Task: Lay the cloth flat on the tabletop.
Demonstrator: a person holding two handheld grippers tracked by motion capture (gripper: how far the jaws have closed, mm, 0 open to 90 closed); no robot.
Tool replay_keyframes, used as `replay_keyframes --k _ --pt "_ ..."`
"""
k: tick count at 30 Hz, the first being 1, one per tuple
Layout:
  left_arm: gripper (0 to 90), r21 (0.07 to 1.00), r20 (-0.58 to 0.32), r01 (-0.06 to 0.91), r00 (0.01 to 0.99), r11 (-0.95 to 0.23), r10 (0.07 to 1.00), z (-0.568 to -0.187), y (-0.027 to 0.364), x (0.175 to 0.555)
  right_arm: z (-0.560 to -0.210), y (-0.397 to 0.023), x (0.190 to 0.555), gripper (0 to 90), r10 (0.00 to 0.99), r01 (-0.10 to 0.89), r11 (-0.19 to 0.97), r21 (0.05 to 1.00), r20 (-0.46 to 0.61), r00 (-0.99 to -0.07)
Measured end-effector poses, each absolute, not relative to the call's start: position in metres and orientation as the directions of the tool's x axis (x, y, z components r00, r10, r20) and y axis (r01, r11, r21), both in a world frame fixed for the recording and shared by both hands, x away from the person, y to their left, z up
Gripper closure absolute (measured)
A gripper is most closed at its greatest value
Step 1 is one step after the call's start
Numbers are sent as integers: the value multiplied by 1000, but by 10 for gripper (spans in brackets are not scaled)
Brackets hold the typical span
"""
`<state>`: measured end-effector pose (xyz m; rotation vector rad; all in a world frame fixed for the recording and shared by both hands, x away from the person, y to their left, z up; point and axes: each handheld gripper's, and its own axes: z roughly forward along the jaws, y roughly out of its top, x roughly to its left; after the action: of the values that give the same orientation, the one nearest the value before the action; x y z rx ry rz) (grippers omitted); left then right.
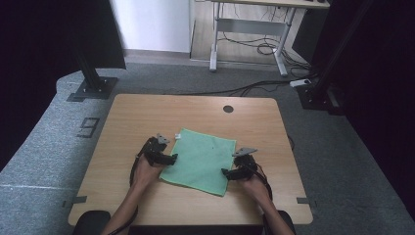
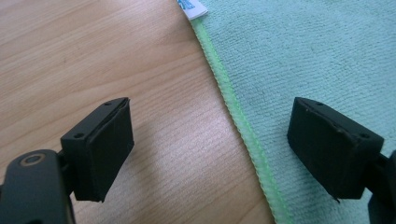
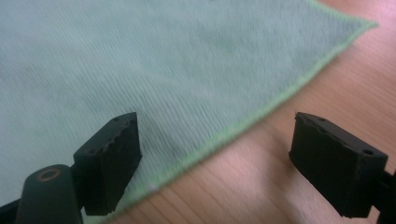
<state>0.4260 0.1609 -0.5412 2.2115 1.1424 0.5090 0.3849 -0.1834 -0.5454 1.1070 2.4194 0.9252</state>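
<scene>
Green microfibre cloth (image 1: 201, 160) lying flat and unfolded mid-table (image 1: 147, 112); left gripper (image 2: 212, 144) and right gripper (image 3: 215, 154), jaws spread, straddle opposite hems, so no grasp yet made.

On the grey floor mat (image 1: 44, 142), to the left of your table (image 1: 147, 110), you can see one large dark sign (image 1: 88, 127); it looks like a "9" or a "6", depending on the side you read from. The small white tag (image 2: 192, 7) at the corner of the green cloth (image 2: 299, 51) has blue print, but you cannot read it.
</scene>
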Motion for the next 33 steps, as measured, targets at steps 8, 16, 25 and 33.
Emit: replay_keyframes --k 8,16,25,33 --pt "145 647 86 597 561 -474 823 -539 163 412 -545 -191 394 155 782 560 474 679 -32 -622" --pt "145 648 73 601 563 -468 823 -540 168 398 -546 -197 405 158 788 566 459 685 -20 -615" --pt "141 657 38 606 567 -449 823 -542 172 395 -547 -197 413 175 795 571 446 689 -12 -606" --pt "138 659 55 597 569 -458 821 -542 172 399 -546 -196 410 201 788 569 454 685 -12 -615"
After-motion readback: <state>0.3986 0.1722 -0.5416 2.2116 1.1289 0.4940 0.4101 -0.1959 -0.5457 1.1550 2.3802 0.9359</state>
